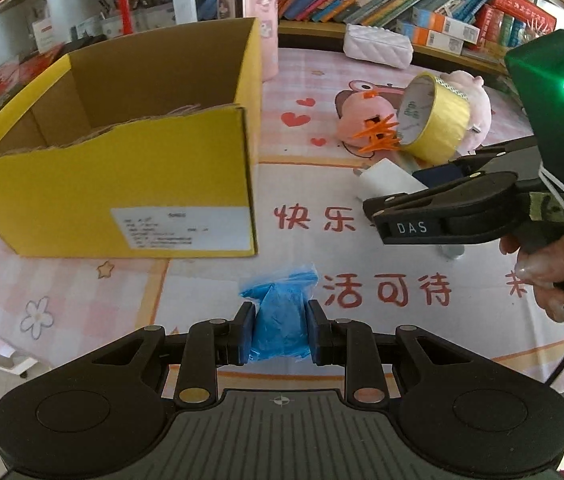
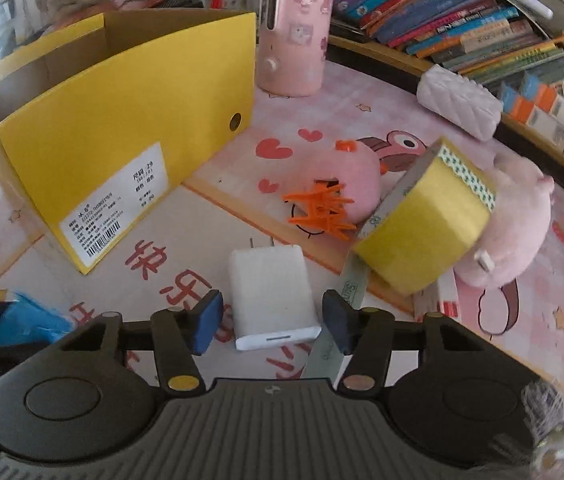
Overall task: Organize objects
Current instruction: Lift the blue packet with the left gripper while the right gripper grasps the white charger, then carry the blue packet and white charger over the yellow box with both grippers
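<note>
My left gripper [image 1: 278, 326] is shut on a blue plastic bag [image 1: 280, 320] just above the tablecloth, in front of the open yellow cardboard box [image 1: 122, 184]. My right gripper [image 2: 274, 322] is open, its fingers either side of a white charger plug [image 2: 272, 296] lying on the table, not touching it. The same right gripper [image 1: 413, 196] shows at the right of the left wrist view. A yellow tape roll [image 2: 425, 232] leans on a pink plush toy [image 2: 513, 232], with an orange clip [image 2: 321, 210] beside it.
The yellow box [image 2: 122, 136] stands at the left. A pink cylinder container [image 2: 293, 32] and a white quilted pouch [image 2: 457, 100] sit at the back, before a low shelf of books [image 2: 461, 20]. A metal ruler [image 2: 341, 320] lies under my right finger.
</note>
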`<state>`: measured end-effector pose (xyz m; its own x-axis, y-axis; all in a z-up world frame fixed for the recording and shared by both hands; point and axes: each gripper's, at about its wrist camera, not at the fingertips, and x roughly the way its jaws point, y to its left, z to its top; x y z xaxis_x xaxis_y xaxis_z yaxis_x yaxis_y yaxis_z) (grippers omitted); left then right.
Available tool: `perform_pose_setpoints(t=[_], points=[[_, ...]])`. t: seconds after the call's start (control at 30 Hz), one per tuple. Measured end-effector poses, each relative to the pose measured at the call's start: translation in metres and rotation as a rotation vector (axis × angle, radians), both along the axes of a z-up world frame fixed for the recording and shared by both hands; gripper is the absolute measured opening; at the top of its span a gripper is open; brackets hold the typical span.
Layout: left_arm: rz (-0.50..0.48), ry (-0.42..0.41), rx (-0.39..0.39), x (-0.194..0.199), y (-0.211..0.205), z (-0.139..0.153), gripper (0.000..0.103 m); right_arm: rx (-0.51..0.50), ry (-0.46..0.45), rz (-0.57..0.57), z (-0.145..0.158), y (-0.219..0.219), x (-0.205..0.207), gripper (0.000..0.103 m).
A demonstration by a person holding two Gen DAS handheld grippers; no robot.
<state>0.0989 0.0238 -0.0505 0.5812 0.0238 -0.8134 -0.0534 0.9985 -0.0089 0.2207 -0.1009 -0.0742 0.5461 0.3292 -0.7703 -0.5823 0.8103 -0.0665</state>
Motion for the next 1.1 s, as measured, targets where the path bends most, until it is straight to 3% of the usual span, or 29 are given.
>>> perform_pose_setpoints(t=[0.13,0.3,0.63,0.97,1.1], points=[[0.001,-0.013,-0.001,-0.006,0.002,0.003,0.025,-0.028,-0.028,0.032,-0.003,0.004,-0.004,0.044],[0.009,-0.034,-0.014,-0.012,0.009,0.006,0.025,-0.037,-0.029,0.001,-0.001,0.007,-0.007,0.043],[-0.043,-0.09,-0.048,-0.025,0.031,0.017,0.025,0.064,-0.037,-0.194,0.034,0.002,-0.04,0.042],[-0.09,-0.138,-0.091,-0.046,0.075,0.03,0.025,0.159,0.017,-0.44,0.062,0.023,-0.104,0.042],[-0.086,-0.148,-0.094,-0.061,0.099,0.035,0.025,0.179,0.009,-0.477,0.072,0.042,-0.134,0.042]])
